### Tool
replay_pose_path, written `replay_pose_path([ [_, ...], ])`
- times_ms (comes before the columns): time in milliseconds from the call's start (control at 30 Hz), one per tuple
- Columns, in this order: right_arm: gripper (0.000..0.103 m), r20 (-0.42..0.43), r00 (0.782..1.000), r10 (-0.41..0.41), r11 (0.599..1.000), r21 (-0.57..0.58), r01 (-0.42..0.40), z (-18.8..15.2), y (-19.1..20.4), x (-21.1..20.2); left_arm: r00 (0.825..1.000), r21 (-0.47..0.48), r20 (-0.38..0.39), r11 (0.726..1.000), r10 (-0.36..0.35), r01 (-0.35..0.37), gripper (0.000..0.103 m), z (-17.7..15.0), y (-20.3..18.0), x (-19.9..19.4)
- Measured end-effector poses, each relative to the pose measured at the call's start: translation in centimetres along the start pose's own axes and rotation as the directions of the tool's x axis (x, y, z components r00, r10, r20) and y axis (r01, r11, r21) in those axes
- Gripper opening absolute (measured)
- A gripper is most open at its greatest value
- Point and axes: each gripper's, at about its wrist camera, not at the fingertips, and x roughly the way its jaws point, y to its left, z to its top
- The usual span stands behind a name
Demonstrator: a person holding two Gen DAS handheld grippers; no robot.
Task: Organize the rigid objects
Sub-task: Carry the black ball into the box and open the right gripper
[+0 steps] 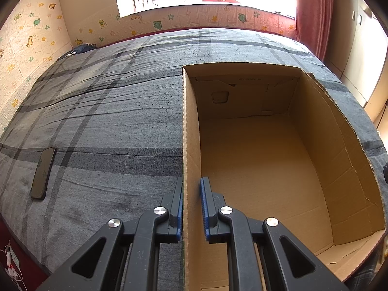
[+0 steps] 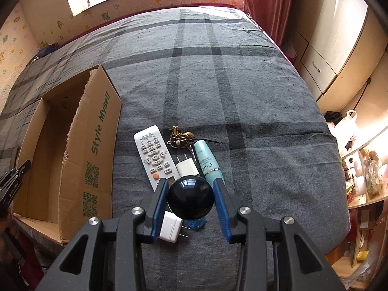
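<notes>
My right gripper (image 2: 191,186) is shut on a glossy black ball (image 2: 191,197) and holds it above the grey plaid bed. Below it lie a white remote (image 2: 155,155), a white charger plug (image 2: 188,168), a second white plug (image 2: 169,228), a teal bottle (image 2: 207,162) and a brass keychain (image 2: 180,138). An open, empty cardboard box (image 2: 97,131) stands to their left. My left gripper (image 1: 191,189) is shut on the box's left wall (image 1: 190,133), one finger outside and one inside. Its black frame (image 2: 12,184) also shows at the left edge of the right wrist view.
A black phone (image 1: 43,173) lies on the bed left of the box. A small blue item (image 2: 196,224) is partly hidden under the ball. Shelves with bags and jars (image 2: 363,169) and a wardrobe (image 2: 327,55) stand beyond the bed's right edge.
</notes>
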Motion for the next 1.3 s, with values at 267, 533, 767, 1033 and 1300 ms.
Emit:
replay_pose_path([
  [267,0.040,0.034,0.999,0.038,0.997,-0.075,-0.035,1.6,3.5,-2.1,1.000,-0.003,0.000,1.000,-0.003,0.003,0.013,-0.1,0.1,0.1],
  [533,0.040,0.049,0.995,0.090,0.985,-0.153,-0.082,2.7,7.0,-2.9,1.000,-0.001,-0.002,1.000,-0.002,0.002,0.013,0.0,0.0,0.0],
  [767,0.040,0.049,0.987,0.153,0.966,-0.219,-0.139,3.9,10.7,-2.5,1.000,-0.007,-0.004,1.000,-0.004,0.004,0.013,0.0,0.1,0.0],
  [1033,0.040,0.018,0.976,0.218,0.932,-0.301,-0.203,4.6,15.6,-1.4,1.000,-0.009,-0.004,1.000,-0.005,0.005,0.013,0.1,0.2,0.0],
  [1300,0.040,-0.071,0.964,0.256,0.909,-0.322,-0.265,3.0,19.1,2.0,1.000,-0.010,-0.004,1.000,-0.006,0.006,0.013,0.1,0.3,0.0],
])
